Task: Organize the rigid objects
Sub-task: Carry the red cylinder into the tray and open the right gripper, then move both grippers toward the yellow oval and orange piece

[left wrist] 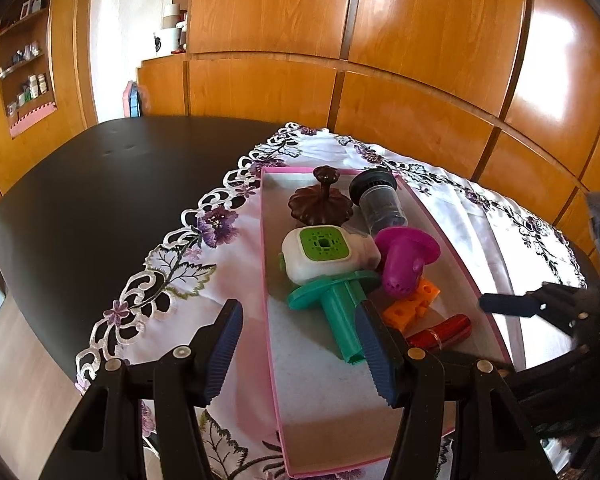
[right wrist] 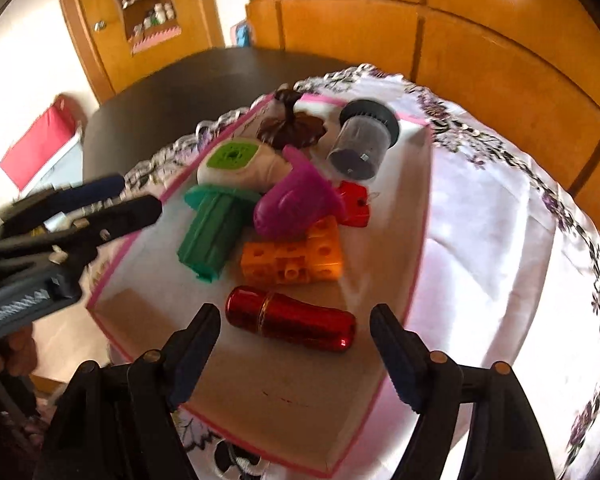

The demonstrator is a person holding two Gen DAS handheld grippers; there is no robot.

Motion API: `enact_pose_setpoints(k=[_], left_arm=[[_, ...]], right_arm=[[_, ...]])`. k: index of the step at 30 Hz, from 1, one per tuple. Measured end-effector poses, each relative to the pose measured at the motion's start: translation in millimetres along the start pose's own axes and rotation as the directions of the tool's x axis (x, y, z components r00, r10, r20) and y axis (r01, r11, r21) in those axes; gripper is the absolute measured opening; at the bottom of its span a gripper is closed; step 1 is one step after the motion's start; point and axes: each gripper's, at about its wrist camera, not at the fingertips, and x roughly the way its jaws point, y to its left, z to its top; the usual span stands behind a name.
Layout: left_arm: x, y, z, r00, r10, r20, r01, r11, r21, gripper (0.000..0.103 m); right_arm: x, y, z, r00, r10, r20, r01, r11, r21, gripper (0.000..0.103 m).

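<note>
Right wrist view has the right hand-held gripper spread wide with nothing pinched, hovering just above the red metal tube, which lies on its side in the pink-rimmed box lid near its front end. That tube looks glossy and hard, so I'd guess it's light but slippery and wants to roll; grabbing it across the middle, square to its length, seems safest. Behind it sit the orange block, teal plastic piece, magenta funnel thing and a clear jar, all stiff plastic by the look. The left hand-held gripper is also parted, straddling the lid's left wall, gripping nothing. Everything rests on a white embroidered cloth over a dark table, with glossy wooden cabinets behind.
</note>
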Motion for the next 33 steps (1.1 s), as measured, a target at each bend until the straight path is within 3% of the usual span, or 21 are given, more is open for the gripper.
enact_pose_setpoints(k=[12,24,28,33], left_arm=[[-9.0,-23.2,-2.4,1.0,-0.022,0.018,0.02,0.997,0.071,0.059],[-15.5,-44.9,-3.3,0.999,-0.043,0.023,0.04,0.99,0.132,0.059],[-17.0,-52.2,-3.0,0.998,-0.055,0.021,0.051,0.987,0.152,0.059],[-18.8,-60.7,-2.7,0.998,-0.065,0.021,0.06,0.983,0.175,0.059]], right_arm=[[-48.8,-46.6,-7.6,0.991,-0.074,0.111,0.049,0.976,0.212,0.081],[-83.1,-69.4,-21.3,0.976,-0.162,0.143,0.123,0.962,0.245,0.081],[-98.1,-91.3,-29.1,0.966,-0.216,0.146,0.166,0.941,0.294,0.081],[-122.0,-134.6,-44.2,0.944,-0.302,0.135,0.226,0.886,0.404,0.081]])
